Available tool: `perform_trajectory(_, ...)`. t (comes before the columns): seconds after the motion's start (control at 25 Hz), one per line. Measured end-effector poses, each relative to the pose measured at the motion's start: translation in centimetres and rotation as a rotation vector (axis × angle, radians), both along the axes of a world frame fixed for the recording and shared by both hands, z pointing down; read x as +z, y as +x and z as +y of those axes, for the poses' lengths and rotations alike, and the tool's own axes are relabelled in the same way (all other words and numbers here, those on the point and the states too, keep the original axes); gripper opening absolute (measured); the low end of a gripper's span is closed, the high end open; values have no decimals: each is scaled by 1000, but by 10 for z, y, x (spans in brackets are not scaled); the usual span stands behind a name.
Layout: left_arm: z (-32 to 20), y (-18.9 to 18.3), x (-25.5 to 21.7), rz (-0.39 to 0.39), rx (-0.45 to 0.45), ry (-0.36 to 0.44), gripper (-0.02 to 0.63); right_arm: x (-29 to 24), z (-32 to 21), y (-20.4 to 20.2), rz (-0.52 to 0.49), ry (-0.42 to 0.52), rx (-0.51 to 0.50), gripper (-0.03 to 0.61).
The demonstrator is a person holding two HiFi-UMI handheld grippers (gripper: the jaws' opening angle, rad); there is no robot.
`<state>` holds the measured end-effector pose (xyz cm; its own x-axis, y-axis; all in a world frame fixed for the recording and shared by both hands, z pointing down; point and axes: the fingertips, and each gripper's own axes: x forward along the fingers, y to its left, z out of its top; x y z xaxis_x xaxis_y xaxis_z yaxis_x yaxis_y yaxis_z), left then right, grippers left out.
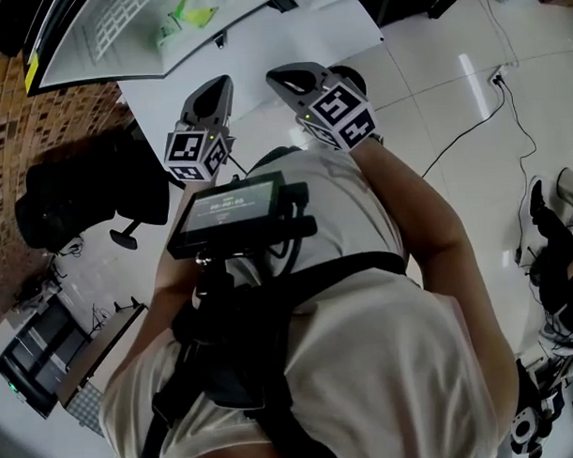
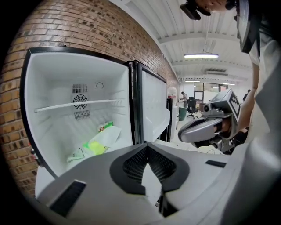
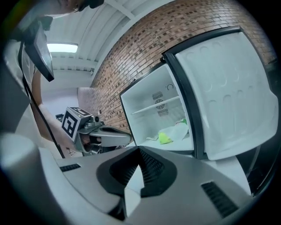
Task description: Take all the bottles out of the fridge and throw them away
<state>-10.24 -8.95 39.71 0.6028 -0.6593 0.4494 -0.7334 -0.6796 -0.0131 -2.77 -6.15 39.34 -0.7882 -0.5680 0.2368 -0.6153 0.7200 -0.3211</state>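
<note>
Left gripper [image 2: 148, 147] and right gripper [image 3: 139, 150] have jaws pressed together, empty. In the open white fridge [image 2: 52, 88] lies a crumpled, pale lime-green bottle [image 2: 97, 143], or perhaps a wrapper

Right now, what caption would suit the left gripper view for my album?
Shut, empty left gripper aimed at an open fridge with green-labelled bottles lying on its floor.

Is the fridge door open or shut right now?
Open. The door stands swung wide; the fridge shows its white inside and shelf.
</note>
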Motion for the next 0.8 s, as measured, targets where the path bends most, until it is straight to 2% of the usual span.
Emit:
perform_trajectory(0.2, -22, -9, 12, -24, -34, -26, 12, 7, -2, -9, 15, -13, -49, 3)
perform_trajectory(0.4, -57, -42, 45, -154, -77, -78, 12, 8, -24, -17, 56, -19, 2, 3)
perform_trajectory(0.52, -77, -67, 57, -214, -54, -93, 12, 6, -33, -32, 70, -23, 33, 3)
perform_trajectory(0.64, -102, -77, 63, -272, -3, -94, 12, 12, -44, -44, 89, -37, 75, 3)
perform_trajectory(0.8, -141, -87, 78, -429, 46, -51, 122, 9, -59, -50, 103, -28, 112, 3)
